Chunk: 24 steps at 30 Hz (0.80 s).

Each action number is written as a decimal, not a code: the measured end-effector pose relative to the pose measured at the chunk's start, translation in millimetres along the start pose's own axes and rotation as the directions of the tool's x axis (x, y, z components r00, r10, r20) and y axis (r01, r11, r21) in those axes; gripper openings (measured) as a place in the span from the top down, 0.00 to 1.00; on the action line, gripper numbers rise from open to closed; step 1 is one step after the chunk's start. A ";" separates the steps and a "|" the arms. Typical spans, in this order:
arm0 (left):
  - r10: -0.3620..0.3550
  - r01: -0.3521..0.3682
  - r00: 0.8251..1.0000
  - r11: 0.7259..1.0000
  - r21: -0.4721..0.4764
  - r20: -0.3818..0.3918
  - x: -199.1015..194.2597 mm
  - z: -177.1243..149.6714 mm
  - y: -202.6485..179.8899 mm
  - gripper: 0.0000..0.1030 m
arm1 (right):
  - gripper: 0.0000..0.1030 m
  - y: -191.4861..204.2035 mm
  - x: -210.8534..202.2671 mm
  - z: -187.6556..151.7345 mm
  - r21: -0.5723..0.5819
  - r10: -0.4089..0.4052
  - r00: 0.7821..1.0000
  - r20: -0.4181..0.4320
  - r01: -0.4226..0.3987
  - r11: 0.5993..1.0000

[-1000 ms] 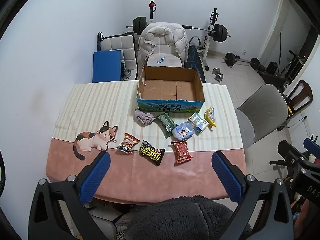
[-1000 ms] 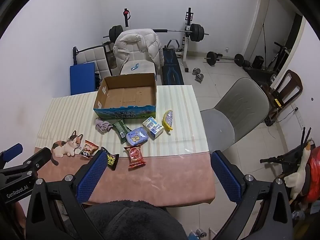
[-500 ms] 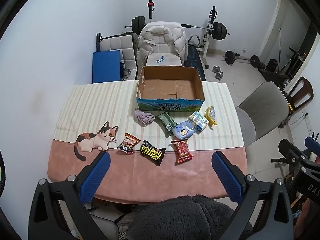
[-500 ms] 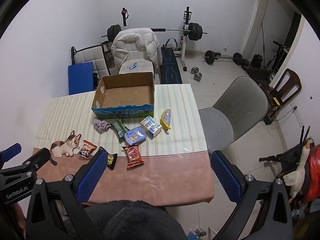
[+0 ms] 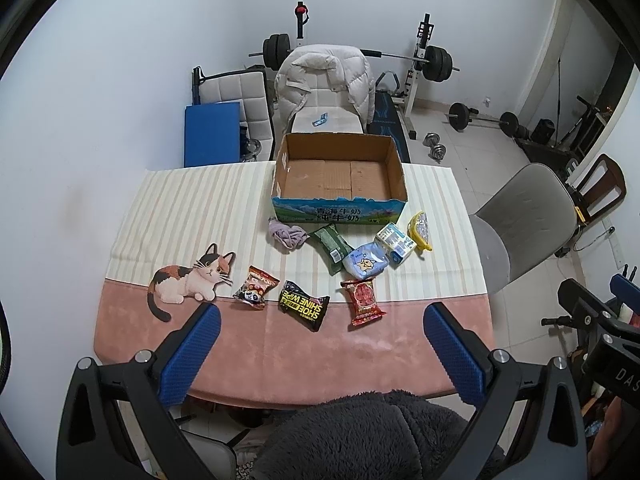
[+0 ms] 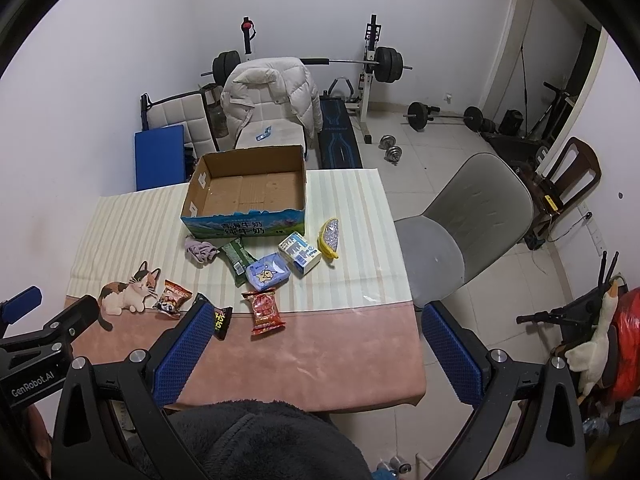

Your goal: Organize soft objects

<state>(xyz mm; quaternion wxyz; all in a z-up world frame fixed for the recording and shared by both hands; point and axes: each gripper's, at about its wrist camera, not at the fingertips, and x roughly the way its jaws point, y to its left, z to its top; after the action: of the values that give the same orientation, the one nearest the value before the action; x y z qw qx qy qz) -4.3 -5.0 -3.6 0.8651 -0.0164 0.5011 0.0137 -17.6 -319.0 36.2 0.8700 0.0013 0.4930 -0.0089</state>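
left gripper (image 5: 320,336) and right gripper (image 6: 316,334) both spread wide, empty, high over table (image 5: 260,352); packets like red packet (image 5: 363,297) lie loose before empty box (image 5: 338,176); risk: slick wrappers slipping, overlapping ones dragged along

**Surfaces and materials on the tabletop**

The tabletop (image 5: 248,344) wears a matt cloth, cream-striped above and pink below. The open brown corrugated cardboard box (image 5: 340,176) is dull and rough inside, with a glossy printed blue front. The black "SHOE SHINE WIPE" foil sachet (image 5: 303,305) and red crinkled plastic snack packet (image 5: 363,302) shine. The lilac crumpled cloth (image 5: 287,234) looks soft and matt. The fingers (image 6: 185,354) carry blue textured rubbery pads on matt black plastic frames. The person's dark grey sleeve (image 5: 376,436) is fuzzy fleece.
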 end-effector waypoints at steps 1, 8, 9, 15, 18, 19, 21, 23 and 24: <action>0.000 0.000 1.000 1.000 -0.001 0.002 0.0 -0.6 0.3 0.00 | 0.00 -0.6 -0.2 -0.3 0.001 -0.002 1.000 0.001 0.002 1.000; -0.004 0.004 1.000 1.000 -0.003 -0.003 -2.2 2.4 4.5 0.00 | 0.00 -2.8 -2.6 -1.0 -0.003 0.001 1.000 -0.003 -0.001 1.000; -0.003 0.003 1.000 1.000 -0.003 -0.003 -2.3 2.4 3.7 0.00 | 0.00 -3.0 -2.6 -1.1 -0.004 -0.001 1.000 -0.001 0.001 1.000; -0.003 0.003 1.000 1.000 -0.005 0.002 -2.9 2.4 5.4 0.00 | 0.00 -4.7 -4.7 -0.5 0.001 -0.002 1.000 -0.003 0.002 1.000; -0.005 0.005 1.000 1.000 -0.005 0.001 -2.8 1.8 5.6 0.00 | 0.00 -5.0 -3.5 -1.8 0.002 -0.002 1.000 -0.001 0.002 1.000; -0.002 0.002 1.000 1.000 -0.003 0.003 -3.2 1.1 3.8 0.00 | 0.00 -5.5 -3.9 -1.7 0.002 -0.002 1.000 0.001 0.002 1.000; -0.003 0.003 1.000 1.000 -0.003 0.006 -3.4 1.3 4.3 0.00 | 0.00 -5.7 -5.0 -2.7 0.002 -0.003 1.000 0.006 0.003 1.000; -0.002 0.002 1.000 1.000 -0.002 0.007 -3.8 1.8 4.5 0.00 | 0.00 -6.1 -5.8 -3.6 0.002 -0.002 1.000 0.006 0.002 1.000; -0.004 0.004 1.000 1.000 -0.005 0.006 -3.8 2.1 4.8 0.00 | 0.00 -5.6 -5.8 -3.9 0.002 -0.003 1.000 0.006 0.003 1.000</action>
<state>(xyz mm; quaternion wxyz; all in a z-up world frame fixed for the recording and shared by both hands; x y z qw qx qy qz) -4.6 -0.1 0.6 0.8666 -0.0195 0.4984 0.0133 -24.0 -324.6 39.2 0.8715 0.0016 0.4903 -0.0108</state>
